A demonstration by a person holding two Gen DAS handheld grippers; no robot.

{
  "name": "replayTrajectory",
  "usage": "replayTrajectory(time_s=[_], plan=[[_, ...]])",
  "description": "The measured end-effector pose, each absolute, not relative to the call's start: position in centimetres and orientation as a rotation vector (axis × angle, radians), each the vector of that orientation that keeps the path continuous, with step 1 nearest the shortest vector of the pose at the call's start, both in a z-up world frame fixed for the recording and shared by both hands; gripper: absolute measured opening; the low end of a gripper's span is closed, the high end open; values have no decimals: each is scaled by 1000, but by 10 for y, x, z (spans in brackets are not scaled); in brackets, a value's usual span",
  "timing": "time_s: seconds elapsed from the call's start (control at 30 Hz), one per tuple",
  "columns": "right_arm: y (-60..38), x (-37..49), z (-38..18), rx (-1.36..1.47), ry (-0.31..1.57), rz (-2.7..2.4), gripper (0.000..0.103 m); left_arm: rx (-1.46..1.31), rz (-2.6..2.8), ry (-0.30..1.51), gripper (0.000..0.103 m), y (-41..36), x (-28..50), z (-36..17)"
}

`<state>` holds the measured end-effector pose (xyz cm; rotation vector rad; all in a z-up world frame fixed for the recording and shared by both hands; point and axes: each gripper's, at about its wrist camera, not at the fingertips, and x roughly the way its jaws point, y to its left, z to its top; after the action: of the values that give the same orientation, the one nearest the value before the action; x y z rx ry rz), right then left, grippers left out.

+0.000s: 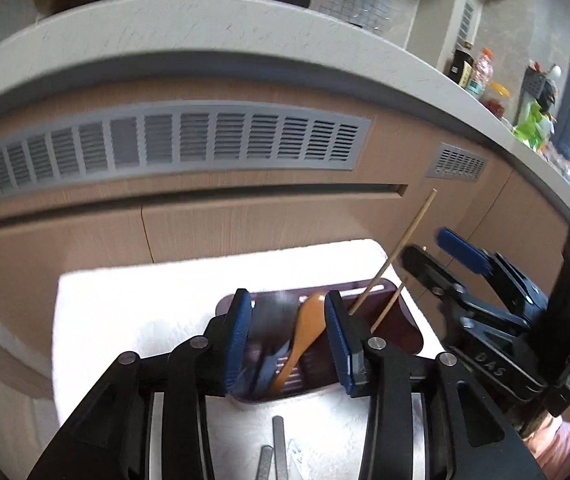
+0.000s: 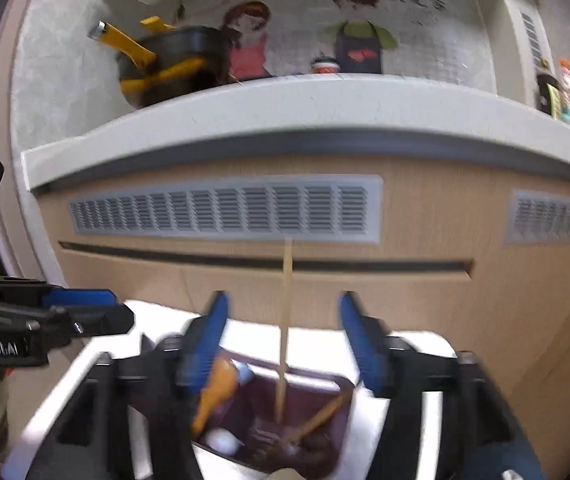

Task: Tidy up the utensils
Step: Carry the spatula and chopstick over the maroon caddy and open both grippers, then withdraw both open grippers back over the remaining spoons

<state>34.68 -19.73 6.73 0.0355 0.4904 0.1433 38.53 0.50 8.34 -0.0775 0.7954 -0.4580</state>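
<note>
Left gripper point(image 1: 289, 334): blue-padded fingers are held apart over the tray; nothing is seen pressed between them
Right gripper point(image 2: 283, 338): blue pads are spread wide; a chopstick stands in the gap without being touched by either pad
Tray point(image 1: 409, 322): dark maroon, slotted floor, set on a white towel point(image 1: 125, 308) in front of the wooden cabinet front point(image 1: 85, 248)
Chopsticks point(image 1: 395, 254): two thin wooden sticks are leaned in the tray's right part, tips raised above its rim
Orange spoon point(image 1: 305, 330): laid in the tray beside a dark utensil point(image 1: 271, 320), blurred
Metal handles point(image 1: 279, 446): seen flat on the towel, just short of the tray
Writing on right gripper body: "DAS" can be read in the left wrist view
Writing on left gripper body: "...nRobot.AI" is read in the right wrist view, partly cut off
Wall writing point(image 2: 413, 0): characters above two cartoon figures, too blurred to be read
Bottle labels point(image 1: 479, 68): on the counter point(image 1: 245, 20), not legible
</note>
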Motion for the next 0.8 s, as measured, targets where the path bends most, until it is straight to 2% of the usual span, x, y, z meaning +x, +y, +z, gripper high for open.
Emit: replayTrajectory(time_s=[0.03, 0.07, 0.1, 0.2, 0.5, 0.8], plan=[[-201, 342, 65, 30, 506, 138, 61, -89, -453, 796, 41, 7, 383, 81], [-203, 339, 63, 24, 519, 135, 66, -104, -445, 792, 42, 11, 379, 78], [-206, 331, 59, 12, 539, 125, 75, -112, -435, 785, 44, 15, 374, 77], [-207, 310, 49, -58, 568, 83, 87, -105, -385, 748, 48, 25, 354, 69], [-199, 252, -5, -240, 784, 44, 90, -92, -309, 775, 63, 45, 292, 25], [-200, 189, -47, -274, 914, 71, 98, -99, -268, 887, 68, 57, 232, -20]])
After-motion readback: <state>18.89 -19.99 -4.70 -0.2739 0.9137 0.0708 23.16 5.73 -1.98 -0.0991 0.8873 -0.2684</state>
